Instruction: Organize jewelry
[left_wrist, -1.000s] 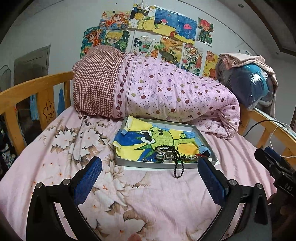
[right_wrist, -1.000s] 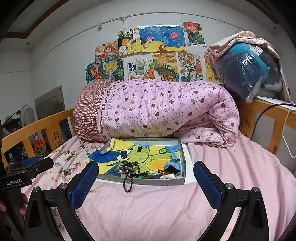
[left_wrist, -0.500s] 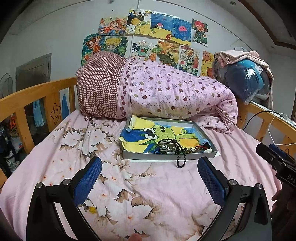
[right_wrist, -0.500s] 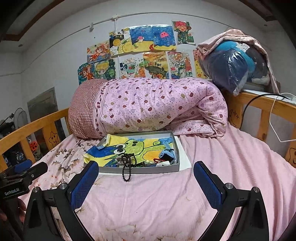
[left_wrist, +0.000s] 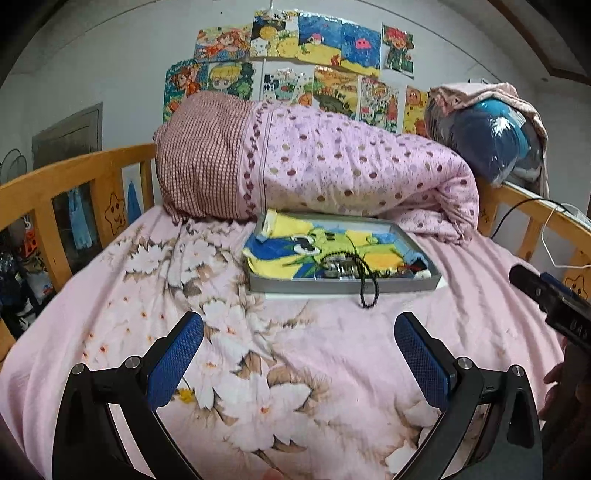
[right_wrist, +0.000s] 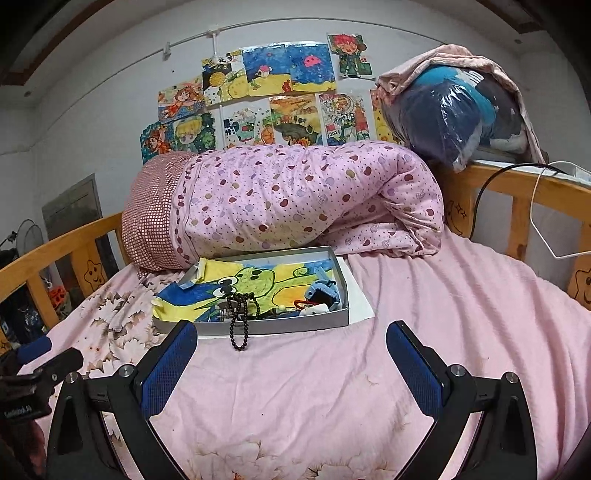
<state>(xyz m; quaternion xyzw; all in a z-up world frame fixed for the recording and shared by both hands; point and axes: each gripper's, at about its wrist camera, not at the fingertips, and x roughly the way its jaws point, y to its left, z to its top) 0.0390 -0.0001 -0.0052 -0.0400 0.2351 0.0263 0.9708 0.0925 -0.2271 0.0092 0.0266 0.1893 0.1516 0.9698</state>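
Observation:
A shallow grey tray (left_wrist: 343, 286) (right_wrist: 273, 326) lies on the pink bed, lined with a yellow, blue and green frog drawing. A black bead string (left_wrist: 369, 291) (right_wrist: 240, 328) hangs over the tray's front edge onto the sheet. Small jewelry pieces (left_wrist: 340, 271) (right_wrist: 317, 304) lie in the tray's near right part. My left gripper (left_wrist: 299, 365) is open and empty, well short of the tray. My right gripper (right_wrist: 291, 369) is open and empty, just in front of the tray. Each gripper shows at the edge of the other's view.
A rolled pink spotted quilt (left_wrist: 332, 177) (right_wrist: 295, 203) lies right behind the tray. Wooden bed rails (left_wrist: 55, 199) (right_wrist: 524, 199) run along both sides. A bagged blue bundle (right_wrist: 454, 118) sits on the right rail, with cables (right_wrist: 546, 221) beside it.
Both grippers have pulled back from the tray, so it looks smaller in the left wrist view. Both stay open and empty. The tray and beads have not moved.

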